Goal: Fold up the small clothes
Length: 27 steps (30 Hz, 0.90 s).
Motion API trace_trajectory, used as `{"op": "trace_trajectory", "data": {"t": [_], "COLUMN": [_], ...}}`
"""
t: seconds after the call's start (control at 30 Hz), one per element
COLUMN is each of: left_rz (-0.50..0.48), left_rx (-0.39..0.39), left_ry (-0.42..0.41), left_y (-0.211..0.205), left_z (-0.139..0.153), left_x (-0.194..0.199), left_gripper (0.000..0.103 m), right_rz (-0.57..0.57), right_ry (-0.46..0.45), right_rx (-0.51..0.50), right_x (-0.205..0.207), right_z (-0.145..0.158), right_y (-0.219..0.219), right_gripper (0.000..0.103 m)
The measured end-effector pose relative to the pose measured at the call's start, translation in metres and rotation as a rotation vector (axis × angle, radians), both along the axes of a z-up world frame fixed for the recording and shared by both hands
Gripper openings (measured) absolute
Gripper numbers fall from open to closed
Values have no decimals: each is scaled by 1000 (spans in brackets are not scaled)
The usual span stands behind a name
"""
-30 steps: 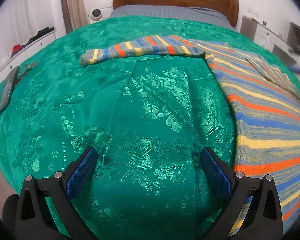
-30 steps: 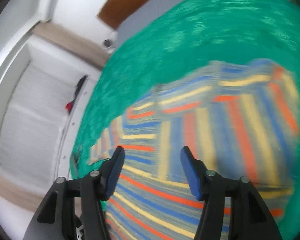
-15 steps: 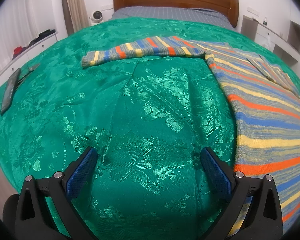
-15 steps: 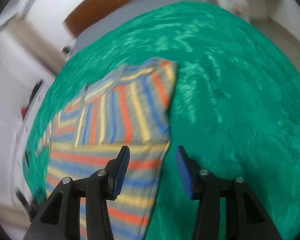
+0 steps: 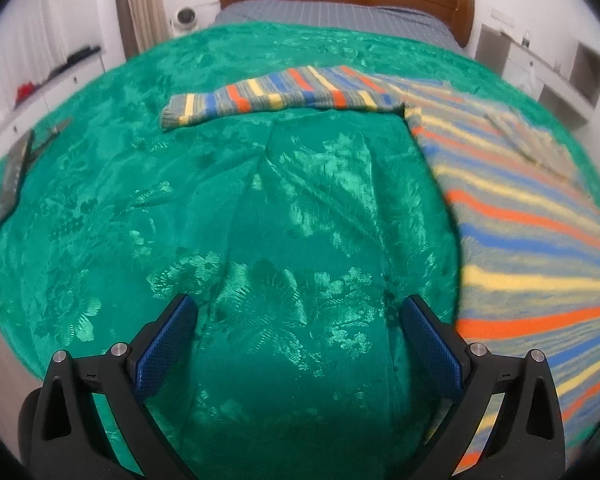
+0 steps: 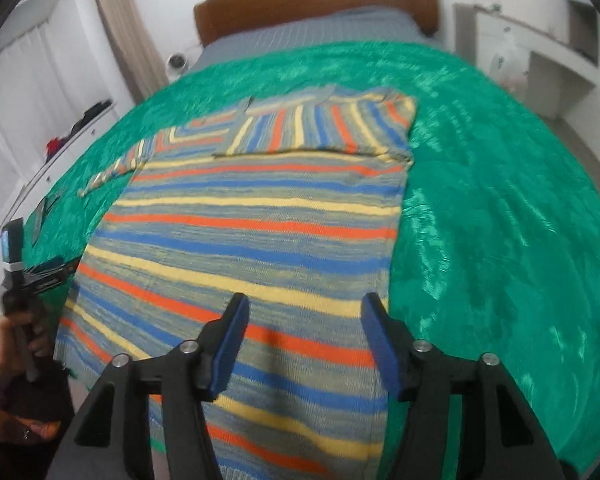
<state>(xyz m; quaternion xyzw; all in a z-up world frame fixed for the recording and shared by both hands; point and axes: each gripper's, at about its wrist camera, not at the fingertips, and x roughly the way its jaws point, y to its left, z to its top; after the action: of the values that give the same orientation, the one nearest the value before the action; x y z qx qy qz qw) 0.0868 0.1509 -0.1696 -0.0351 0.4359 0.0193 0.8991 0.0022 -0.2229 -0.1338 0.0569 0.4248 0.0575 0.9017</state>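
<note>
- Sweater (image 6: 256,216) lies flat on the green bedspread (image 5: 292,208), striped, one sleeve (image 5: 276,94) stretched out, the other folded across.
- Left gripper (image 5: 300,344) and right gripper (image 6: 304,340) both released, holding nothing.
- Dark remote (image 5: 14,178) near the bed's edge.

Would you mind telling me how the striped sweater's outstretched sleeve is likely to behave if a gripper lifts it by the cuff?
The sleeve looks like soft knit lying flat, so it would probably droop limply. The green bedspread appears glossy, so the sleeve may slide easily. The sweater body is broad, so it likely stays put.
</note>
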Motion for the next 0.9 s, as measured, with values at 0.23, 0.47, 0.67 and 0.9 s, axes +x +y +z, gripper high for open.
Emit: {"op": "trace_trajectory", "data": {"t": [0.23, 0.47, 0.67, 0.9], "left_rz": [91, 274, 274, 2], "left_rx": [-185, -343, -245, -42], "left_ry": [-45, 182, 188, -33], "left_y": [79, 150, 129, 37], "left_z": [61, 18, 12, 124], "left_x": [72, 178, 198, 211], "left_gripper": [103, 78, 3, 2], "right_rz": [-23, 10, 20, 2], "right_ry": [-20, -18, -24, -68], "right_rx": [23, -6, -21, 22], "right_x": [-6, -13, -16, -19], "right_z": [-10, -18, -19, -14], "right_y": [6, 20, 22, 14], "right_gripper": [62, 62, 62, 62]}}
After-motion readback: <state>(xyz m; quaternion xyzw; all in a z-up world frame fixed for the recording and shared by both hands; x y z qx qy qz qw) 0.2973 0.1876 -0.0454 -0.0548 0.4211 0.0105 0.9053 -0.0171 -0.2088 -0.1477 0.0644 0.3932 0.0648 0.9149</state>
